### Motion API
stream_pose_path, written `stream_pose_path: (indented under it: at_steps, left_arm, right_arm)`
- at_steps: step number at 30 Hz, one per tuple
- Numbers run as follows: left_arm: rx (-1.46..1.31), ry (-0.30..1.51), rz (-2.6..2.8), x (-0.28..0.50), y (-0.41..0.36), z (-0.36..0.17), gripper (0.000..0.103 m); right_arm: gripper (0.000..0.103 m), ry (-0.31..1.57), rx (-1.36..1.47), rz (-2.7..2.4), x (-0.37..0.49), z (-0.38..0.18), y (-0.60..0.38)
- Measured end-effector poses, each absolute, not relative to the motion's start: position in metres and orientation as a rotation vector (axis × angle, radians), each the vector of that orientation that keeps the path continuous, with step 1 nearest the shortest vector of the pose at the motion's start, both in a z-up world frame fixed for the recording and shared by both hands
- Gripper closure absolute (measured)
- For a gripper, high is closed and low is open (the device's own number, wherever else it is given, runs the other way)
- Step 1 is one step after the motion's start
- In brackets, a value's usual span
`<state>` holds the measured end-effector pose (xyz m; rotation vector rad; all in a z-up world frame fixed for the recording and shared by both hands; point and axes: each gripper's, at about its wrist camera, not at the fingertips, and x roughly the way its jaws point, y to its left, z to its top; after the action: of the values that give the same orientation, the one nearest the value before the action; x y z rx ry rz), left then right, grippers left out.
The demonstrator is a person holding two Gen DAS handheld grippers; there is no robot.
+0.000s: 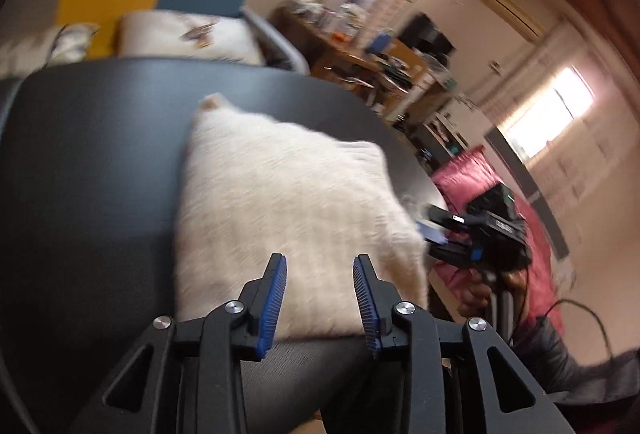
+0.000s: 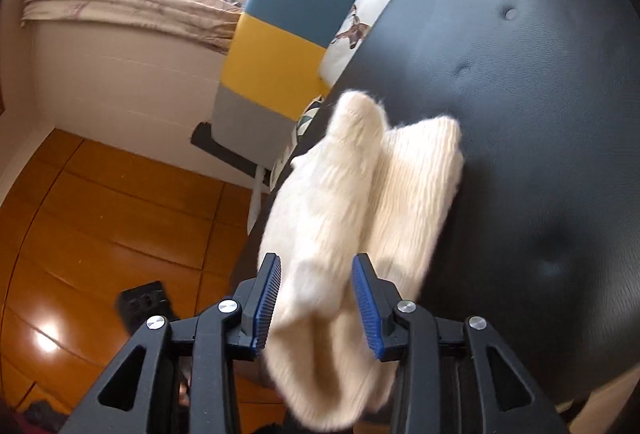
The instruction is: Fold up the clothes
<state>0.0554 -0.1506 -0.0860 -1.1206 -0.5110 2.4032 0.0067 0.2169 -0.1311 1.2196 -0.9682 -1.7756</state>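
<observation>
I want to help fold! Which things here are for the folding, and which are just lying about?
For the folding:
- cream fuzzy garment, folded on the black padded surface
- left tool
- right tool

Just lying about:
- patchwork chair
- printed pillow
- cluttered desk
- pink cloth

You have bare black table [image 1: 100, 154] on the far left of the left wrist view, open for a pass beside the folded cream garment [image 1: 288, 194], which fills the middle. At its right edge the right tool [image 1: 434, 234] stands close, blocking that side. In the right wrist view, the dimpled black surface [image 2: 520, 94] to the right lies free; the garment's fold [image 2: 320, 314] sits between your right tool's [image 2: 316, 298] open jaws, and the colour-block chair [image 2: 280, 46] crowds the table's far edge
</observation>
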Motion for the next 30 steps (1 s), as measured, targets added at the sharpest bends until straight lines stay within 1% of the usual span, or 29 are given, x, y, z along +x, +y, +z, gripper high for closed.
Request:
stream_pose_path:
  at_steps: [3,5,7,10,11,13,15,18,19,21,22,24,26,28,29,30]
  left_arm:
    - [-1.125,-0.293,2.328,0.027,-0.101,-0.088,0.068]
    - [-1.137,-0.194,2.278,0.021,-0.076,-0.095,0.068]
    - [-1.156,-0.159,2.244,0.019,-0.064,-0.103,0.068]
    - [-1.160,-0.170,2.196,0.013,-0.055,-0.110,0.068]
    - [-1.155,-0.165,2.185,0.012,-0.053,-0.112,0.068]
    - [-1.137,-0.136,2.160,0.012,-0.048,-0.114,0.068]
    - [-1.114,-0.088,2.123,0.012,-0.042,-0.117,0.068]
    - [-1.116,-0.007,2.048,0.010,-0.032,-0.129,0.067]
    - [-1.121,0.017,2.040,0.009,-0.030,-0.133,0.067]
    - [-1.125,0.008,2.005,0.007,-0.027,-0.140,0.065]
    - [-1.121,-0.020,1.995,0.006,-0.028,-0.141,0.065]
    - [-1.125,-0.072,1.972,0.006,-0.031,-0.142,0.065]
    - [-1.126,-0.102,1.956,0.009,-0.032,-0.145,0.064]
    - [-1.116,-0.122,1.968,0.012,-0.033,-0.147,0.064]
    - [-1.109,-0.150,1.968,0.014,-0.034,-0.146,0.064]
    - [-1.091,-0.181,1.969,0.015,-0.036,-0.142,0.064]
  right_arm:
    - [0.064,-0.982,1.224,-1.776,-0.014,-0.133,0.218]
    - [0.064,-0.965,1.241,-1.784,-0.027,-0.135,0.218]
    - [0.064,-0.934,1.261,-1.805,-0.037,-0.137,0.216]
    - [0.064,-0.905,1.326,-1.823,-0.042,-0.140,0.206]
    - [0.067,-0.859,1.320,-1.851,-0.042,-0.136,0.201]
    - [0.078,-0.697,1.323,-1.935,-0.041,-0.126,0.190]
    - [0.091,-0.583,1.330,-1.983,-0.041,-0.118,0.178]
    - [0.094,-0.404,1.284,-2.084,-0.036,-0.091,0.169]
    - [0.094,-0.373,1.241,-2.113,-0.032,-0.077,0.170]
    - [0.094,-0.310,1.162,-2.178,-0.019,-0.053,0.172]
    - [0.095,-0.273,1.151,-2.208,-0.014,-0.053,0.174]
    - [0.095,-0.273,1.219,-2.243,-0.008,-0.073,0.184]
    - [0.095,-0.365,1.341,-2.245,-0.009,-0.111,0.194]
    - [0.095,-0.536,1.383,-2.209,-0.008,-0.144,0.211]
    - [0.095,-0.633,1.367,-2.185,-0.008,-0.152,0.219]
    - [0.095,-0.684,1.353,-2.168,-0.009,-0.155,0.224]
